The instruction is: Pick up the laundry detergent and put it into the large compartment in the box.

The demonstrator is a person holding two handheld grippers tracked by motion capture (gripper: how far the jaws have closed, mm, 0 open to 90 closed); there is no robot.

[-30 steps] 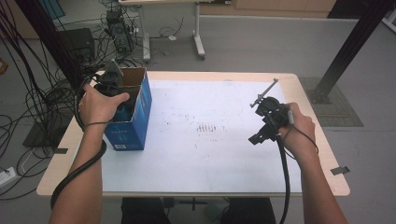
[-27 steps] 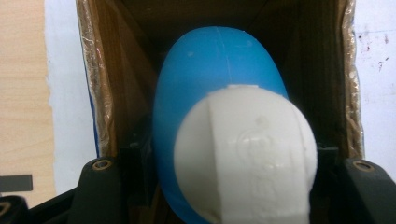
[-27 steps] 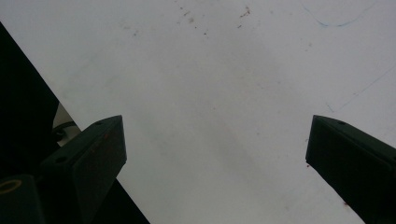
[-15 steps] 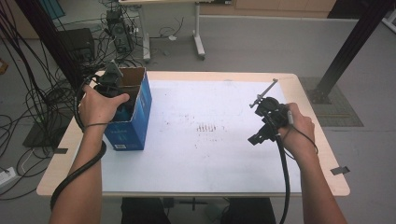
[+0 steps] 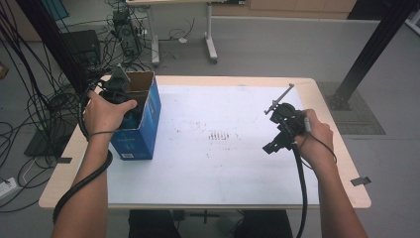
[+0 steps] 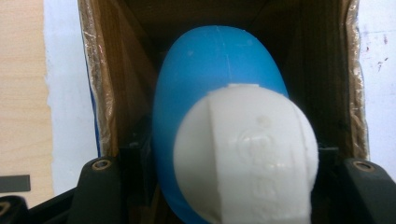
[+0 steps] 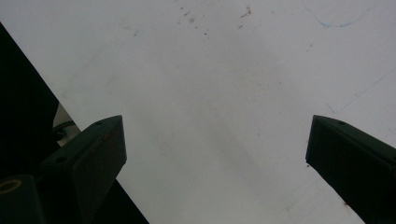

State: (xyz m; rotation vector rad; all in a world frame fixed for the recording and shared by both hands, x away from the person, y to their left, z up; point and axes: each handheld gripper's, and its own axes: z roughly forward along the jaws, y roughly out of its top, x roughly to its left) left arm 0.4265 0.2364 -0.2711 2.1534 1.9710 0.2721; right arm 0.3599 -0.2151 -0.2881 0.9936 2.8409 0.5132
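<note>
A blue cardboard box [image 5: 144, 130] stands open-topped on the left part of the white table top [image 5: 223, 163]. My left gripper [image 5: 131, 113] reaches down into it. In the left gripper view, that gripper [image 6: 232, 183] is shut on a blue bottle [image 6: 215, 70] with a white cap [image 6: 247, 158], between the box's brown inner walls [image 6: 100, 74]. My right gripper [image 5: 270, 127] hovers over the right side of the table. In the right gripper view the right gripper [image 7: 215, 154] stands open, with nothing but white surface [image 7: 210, 56] between its fingers [image 7: 100, 149].
Faint pen marks [image 5: 220, 135] dot the table's middle. Cables [image 5: 34, 104] and equipment lie on the floor to the left, another table's leg [image 5: 210, 37] stands behind, and a black post [image 5: 366, 54] rises at the right. Black tape [image 5: 360, 181] marks the right edge.
</note>
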